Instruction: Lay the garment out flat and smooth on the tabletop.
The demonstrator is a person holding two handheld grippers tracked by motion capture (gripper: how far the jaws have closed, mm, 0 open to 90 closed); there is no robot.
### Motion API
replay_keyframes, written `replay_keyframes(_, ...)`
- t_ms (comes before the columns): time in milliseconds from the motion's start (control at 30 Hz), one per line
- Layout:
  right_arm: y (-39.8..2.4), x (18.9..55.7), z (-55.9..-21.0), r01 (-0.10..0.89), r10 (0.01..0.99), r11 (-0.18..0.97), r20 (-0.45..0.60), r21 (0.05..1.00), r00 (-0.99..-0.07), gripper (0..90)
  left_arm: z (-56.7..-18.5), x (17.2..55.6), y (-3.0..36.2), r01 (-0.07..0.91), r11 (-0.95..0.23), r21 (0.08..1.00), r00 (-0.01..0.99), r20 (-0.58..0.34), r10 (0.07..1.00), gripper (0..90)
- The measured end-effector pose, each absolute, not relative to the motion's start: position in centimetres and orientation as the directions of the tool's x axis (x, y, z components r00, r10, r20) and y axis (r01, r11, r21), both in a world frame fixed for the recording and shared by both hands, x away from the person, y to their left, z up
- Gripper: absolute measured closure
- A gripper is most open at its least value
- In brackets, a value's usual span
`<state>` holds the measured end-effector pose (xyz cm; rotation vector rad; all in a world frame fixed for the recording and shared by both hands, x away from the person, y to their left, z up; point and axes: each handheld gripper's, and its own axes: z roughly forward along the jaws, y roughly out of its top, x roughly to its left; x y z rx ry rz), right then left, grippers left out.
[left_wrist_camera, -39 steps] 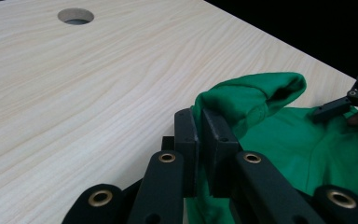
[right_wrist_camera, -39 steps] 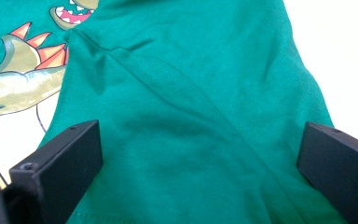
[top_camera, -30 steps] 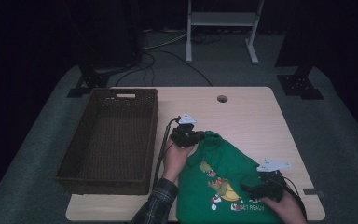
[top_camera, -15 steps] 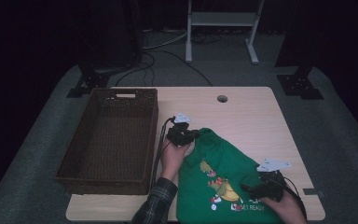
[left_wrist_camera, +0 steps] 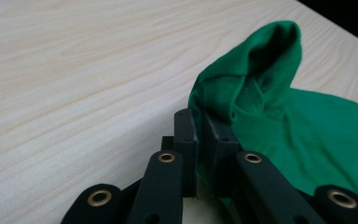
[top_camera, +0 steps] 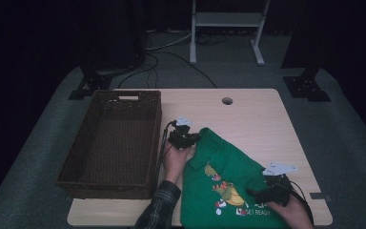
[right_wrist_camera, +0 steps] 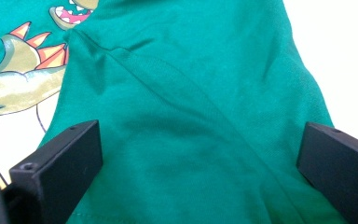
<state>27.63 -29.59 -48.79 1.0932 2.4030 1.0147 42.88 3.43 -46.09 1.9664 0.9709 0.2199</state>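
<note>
High view: green shirt [top_camera: 228, 186] lies on the bench [top_camera: 257, 119], on the side of the basket [top_camera: 112, 143] away from the dark floor edge, i.e. to the basket's right and toward the person. Shirt is mostly flat, with a cartoon print [top_camera: 224, 188] facing up.

Left tool [top_camera: 190, 140] sits just beside the basket's right wall, at the shirt's far corner. Left gripper view: jaws closed on a bunched fold of the green shirt [left_wrist_camera: 256, 88]; the cloth is pinched between the pads and rises in a peak above them, with the rest of the shirt trailing off to the right on the wood. Left hand [top_camera: 175, 160] is behind the tool, and a plaid sleeve [top_camera: 157, 210] comes in from the bottom edge, close to the basket's near right corner.

Right tool [top_camera: 262, 193] is well apart from the basket, at the shirt's right near corner by the bench's front edge, with a grey plate [top_camera: 279, 168] on top. Right gripper view: jaws stand wide apart, with nothing clamped; the shirt [right_wrist_camera: 205, 107] lies flat under and between them, a seam runs diagonally across it, and the print [right_wrist_camera: 23, 79] is at upper left. I can't tell whether the jaw tips touch the cloth.

Basket holds nothing that I can make out; its interior is dark. The cable hole [top_camera: 227, 100] in the bench is beyond the basket's far right corner, clear of the shirt.
</note>
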Motion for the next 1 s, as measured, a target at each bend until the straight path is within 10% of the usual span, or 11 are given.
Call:
replay_keyframes(567,-29.6,27.6,-48.8,0.53,0.752,0.457,0.008,0.714,-0.659,0.0,-47.1,43.2,4.2,0.549,-0.308,0.777,0.636,-0.149,0.757,78.7)
replay_keyframes(1000,-30.2,27.6,-48.8,0.528,0.749,0.459,0.008,0.715,-0.663,0.0,-45.8,42.3,3.9,0.5,-0.27,0.823,0.617,-0.121,0.777,34.3)
